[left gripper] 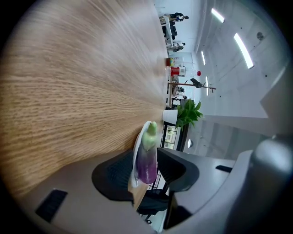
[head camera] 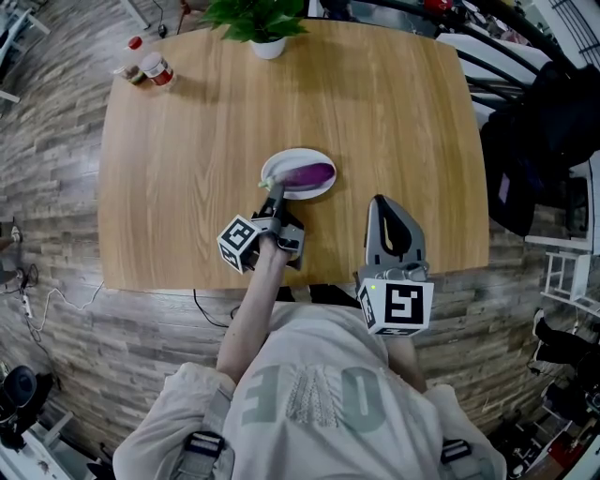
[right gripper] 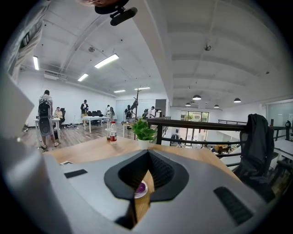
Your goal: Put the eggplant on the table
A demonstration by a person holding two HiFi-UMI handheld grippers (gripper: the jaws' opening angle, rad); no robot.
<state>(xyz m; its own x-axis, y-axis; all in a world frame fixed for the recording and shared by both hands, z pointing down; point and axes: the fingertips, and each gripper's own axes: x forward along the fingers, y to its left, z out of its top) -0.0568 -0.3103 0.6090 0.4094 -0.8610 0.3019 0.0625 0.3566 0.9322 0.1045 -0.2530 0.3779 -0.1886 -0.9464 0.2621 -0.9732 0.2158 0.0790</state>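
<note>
A purple eggplant (head camera: 310,174) with a green stem lies on a small white plate (head camera: 296,154) near the front of the wooden table (head camera: 187,187). My left gripper (head camera: 273,195) reaches over the plate's near left rim at the stem end. In the left gripper view, rolled on its side, the eggplant (left gripper: 147,161) sits between the parted jaws of my left gripper (left gripper: 147,172), and the pads stand clear of it. My right gripper (head camera: 380,202) rests at the table's front edge, right of the plate and apart from it, with its jaws together and nothing held. Past them show the plate (right gripper: 142,192) and eggplant (right gripper: 138,186).
A potted plant (head camera: 262,23) stands at the table's far edge, and two small bottles (head camera: 150,67) at its far left corner. A chair draped with a dark jacket (head camera: 539,141) stands off the right side. The person's body is against the front edge.
</note>
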